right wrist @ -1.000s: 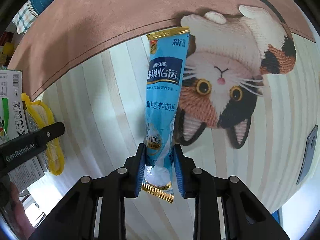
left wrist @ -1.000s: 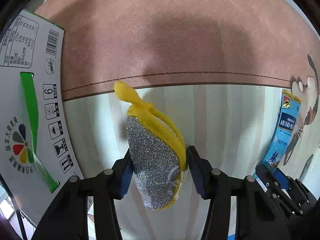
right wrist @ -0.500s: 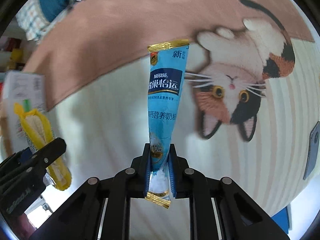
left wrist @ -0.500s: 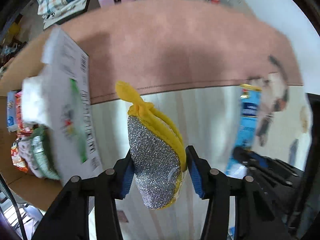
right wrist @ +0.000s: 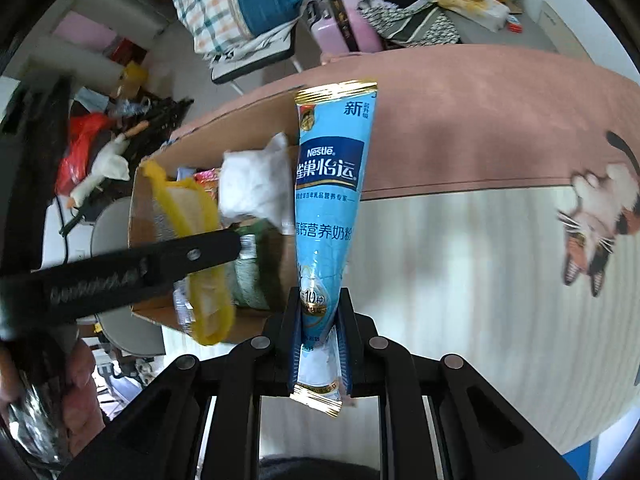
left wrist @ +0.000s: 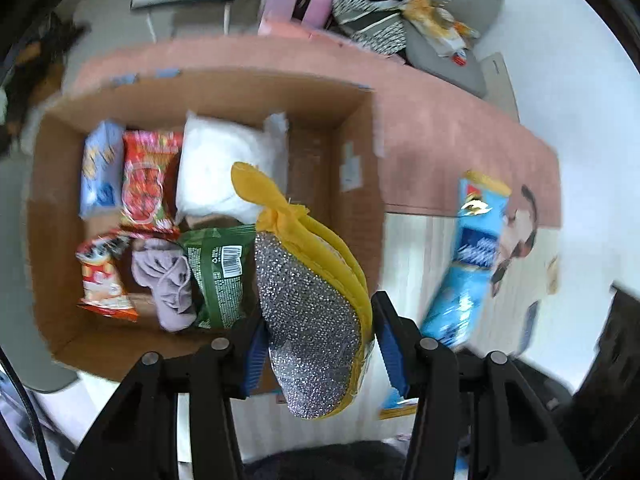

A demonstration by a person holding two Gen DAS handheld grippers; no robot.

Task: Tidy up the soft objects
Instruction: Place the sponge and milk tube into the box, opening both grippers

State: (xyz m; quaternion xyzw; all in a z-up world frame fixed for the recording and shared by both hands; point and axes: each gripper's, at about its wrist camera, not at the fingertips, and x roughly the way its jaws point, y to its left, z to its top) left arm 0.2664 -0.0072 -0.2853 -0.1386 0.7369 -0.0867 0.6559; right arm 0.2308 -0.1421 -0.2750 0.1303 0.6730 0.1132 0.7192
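My left gripper (left wrist: pixel 320 344) is shut on a yellow and silver scouring sponge (left wrist: pixel 312 312), held in the air over the near right edge of an open cardboard box (left wrist: pixel 356 136). The box holds snack packets, a white pouch (left wrist: pixel 228 168) and a lilac cloth (left wrist: pixel 168 284). My right gripper (right wrist: pixel 320 332) is shut on a blue Nestle milk powder sachet (right wrist: pixel 328 200), held upright just right of the box (right wrist: pixel 152 312). The sachet also shows in the left wrist view (left wrist: pixel 468 264), and the sponge in the right wrist view (right wrist: pixel 200 248).
The box stands on a rug with a pink border (right wrist: pixel 480 128), striped middle and a cat picture (right wrist: pixel 600 216). Beyond the rug lie bags, a pink case (right wrist: pixel 344 28) and clutter (right wrist: pixel 100 140). A dark object (left wrist: pixel 616 360) is at the right.
Both grippers rose and swung left with their loads. The box, seen from the side before, is now seen from above with its contents. The right gripper has closed tighter on the sachet.
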